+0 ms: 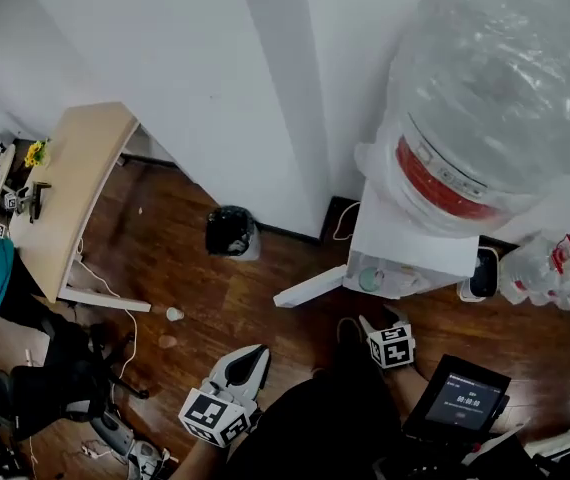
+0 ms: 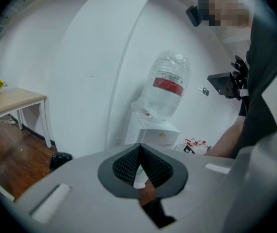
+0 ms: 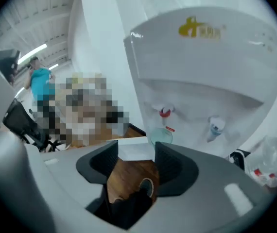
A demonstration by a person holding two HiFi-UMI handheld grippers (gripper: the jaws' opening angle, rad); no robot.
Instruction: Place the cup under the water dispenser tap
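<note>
Cup in place: a pale green cup (image 3: 161,135) stands upright in the front recess of the water dispenser (image 1: 415,238). It sits directly beneath the dispenser's red tap (image 3: 165,112), with the blue tap (image 3: 216,126) off to one side of it. Neither gripper touches it.

The right gripper (image 3: 136,152) hovers in front of the dispenser, a little short of the recess. Its jaws are parted to a middling gap and hold nothing. Only the wooden floor (image 1: 265,298) and the toe of a dark shoe show between them.

The left gripper (image 2: 138,149) is farther out from the dispenser, aimed toward it. Its jaws are closed tip to tip on nothing, and the large water bottle (image 2: 166,84) atop the dispenser shows beyond them.

By the look of things, the placing itself is finished: the cup rests on its own under a tap, and both tools are empty. Little seems to remain beyond drawing the grippers clear. Whether the cup sits exactly centred under the spout cannot be told from these angles, so a small correction may yet be needed.

Against the wall to one side of the dispenser sits a black bin (image 1: 230,231). Beyond it, well apart from the dispenser, is a light wooden worktop (image 1: 80,168). Wrapped packs of bottles (image 1: 555,268) lie on the floor at the dispenser's other side.
</note>
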